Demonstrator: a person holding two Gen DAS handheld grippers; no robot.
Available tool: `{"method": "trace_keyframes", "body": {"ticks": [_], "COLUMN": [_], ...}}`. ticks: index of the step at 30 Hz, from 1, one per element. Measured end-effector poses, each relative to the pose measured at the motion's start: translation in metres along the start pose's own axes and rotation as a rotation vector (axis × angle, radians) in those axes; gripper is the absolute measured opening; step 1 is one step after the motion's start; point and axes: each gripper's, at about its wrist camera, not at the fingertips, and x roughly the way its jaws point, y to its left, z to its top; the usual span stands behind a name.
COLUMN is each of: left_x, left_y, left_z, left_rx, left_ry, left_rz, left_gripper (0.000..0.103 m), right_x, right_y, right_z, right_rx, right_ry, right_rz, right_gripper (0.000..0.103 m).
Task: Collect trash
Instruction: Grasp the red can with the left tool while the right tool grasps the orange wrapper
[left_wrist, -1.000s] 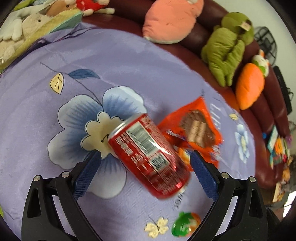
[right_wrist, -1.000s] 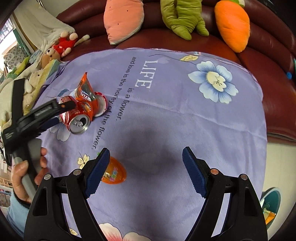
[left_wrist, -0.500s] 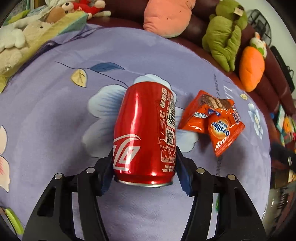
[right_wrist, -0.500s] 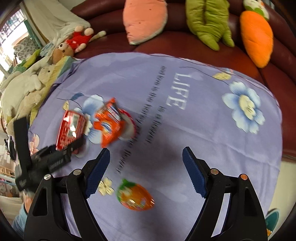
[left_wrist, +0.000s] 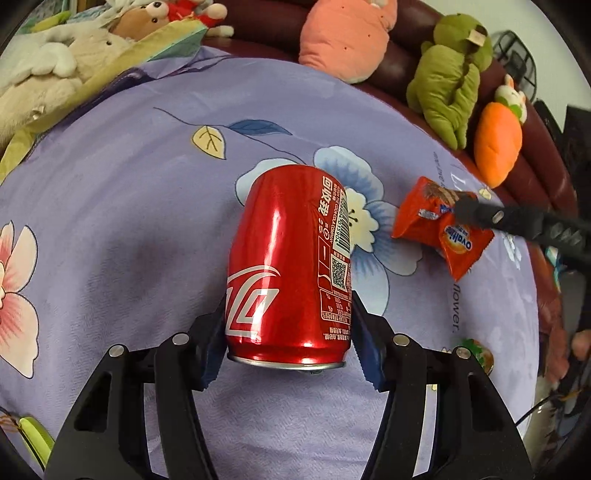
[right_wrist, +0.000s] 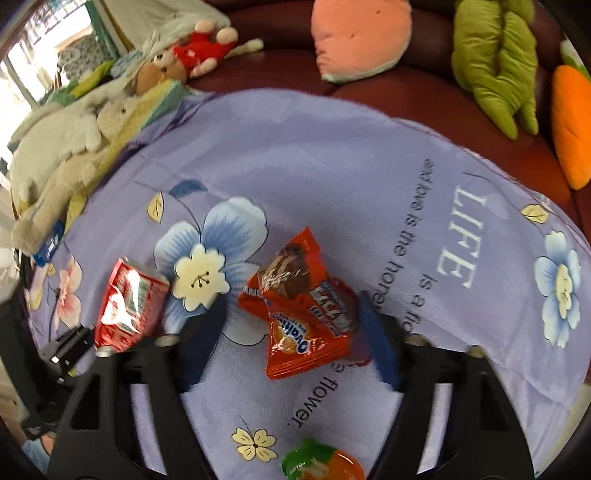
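Observation:
A red soda can (left_wrist: 288, 258) lies lengthwise between the blue pads of my left gripper (left_wrist: 288, 314), which is shut on its lower end over the purple flowered cloth (left_wrist: 110, 221). The can (right_wrist: 125, 306) and the left gripper (right_wrist: 66, 350) also show at the left of the right wrist view. An orange snack wrapper (right_wrist: 303, 310) lies on the cloth between the jaws of my right gripper (right_wrist: 291, 314), which are closing. The left pad stands clear of the wrapper and the right pad is at its edge. In the left wrist view a finger of the right gripper (left_wrist: 498, 218) reaches over the wrapper (left_wrist: 443, 236).
A round orange and green piece (right_wrist: 321, 465) lies on the cloth near the front edge. Plush toys line the dark red sofa (right_wrist: 406, 96): a pink cushion (right_wrist: 362, 37), a green one (right_wrist: 491, 62), an orange carrot (right_wrist: 572, 122), and beige animals (right_wrist: 66, 147) on the left.
My left gripper closed on the can and now holds it lengthwise. My right gripper swept left across the cloth to the orange wrapper, and its jaws have narrowed around it.

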Motion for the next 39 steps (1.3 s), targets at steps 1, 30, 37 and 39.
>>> {"method": "trace_keyframes", "body": {"ticks": [1,30,37,39], "left_x": [0.0,-0.032,-0.023,-0.02], "left_y": [0.001,-0.035,-0.012,-0.009], "left_z": [0.001,-0.038,-0.021,-0.02], "left_rx": [-0.006,0.075,0.041,0.041], "left_ry": [-0.002,-0.035,-0.018,-0.013], "left_rz": [0.001,-0.046,-0.028,-0.019], "left_gripper": [0.061,0.06,0.06,0.06], "right_x": [0.004,-0.063,-0.027,-0.013], "right_y": [0.001,-0.026,-0.024,-0.025], "right_z": [-0.001,-0.082,-0.058,-0.053], "right_rx": [-0.003,0.147,0.171,0.188], "right_ry": [0.014,-0.066,-0.061,-0.054], "right_rz": [-0.004,0.079,0.089,0.092], "right_gripper": [0.043,0.054,0.059,0.059]}}
